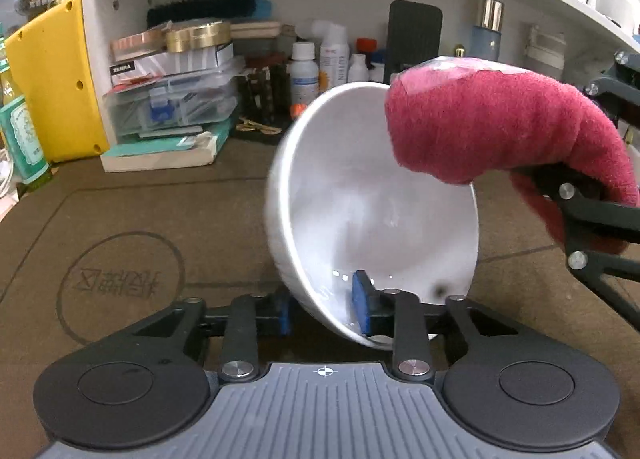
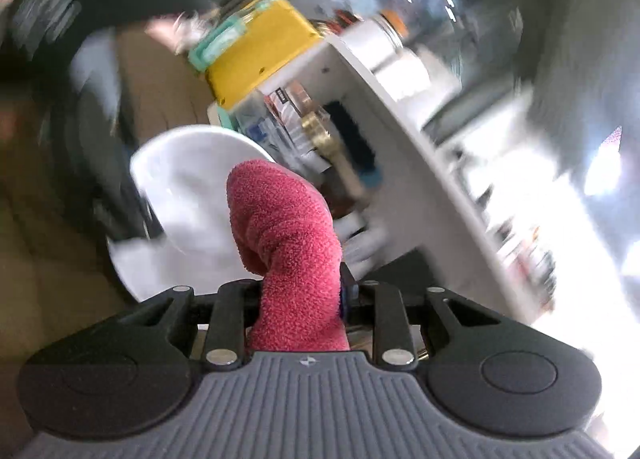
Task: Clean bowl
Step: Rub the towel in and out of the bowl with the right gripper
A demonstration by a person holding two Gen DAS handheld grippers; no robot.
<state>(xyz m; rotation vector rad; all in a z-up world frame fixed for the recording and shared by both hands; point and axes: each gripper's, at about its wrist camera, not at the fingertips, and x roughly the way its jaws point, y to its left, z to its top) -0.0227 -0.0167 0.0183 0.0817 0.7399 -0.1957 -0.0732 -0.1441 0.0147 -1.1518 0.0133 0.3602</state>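
Bowl (image 1: 360, 195): white, tilted, centre frame above the worktop (image 1: 160, 211).
Left tongs (image 1: 326, 309): pinching the bowl's rim.
Right tongs (image 2: 302, 299): pinching a red cloth (image 2: 288, 243) at the bowl.

Both wrist cameras look close along their tongs, sharing the white bowl (image 1: 372, 195) and red cloth (image 2: 292, 243).

Bowl (image 1: 372, 195): white, glossy, tipped on its side, opening facing right, lifted above the brown bench; lower rim pinched between blue pads; small dark spot inside near the rim.
Cloth (image 1: 504, 119): red terry, rolled, its end at the bowl's upper rim.
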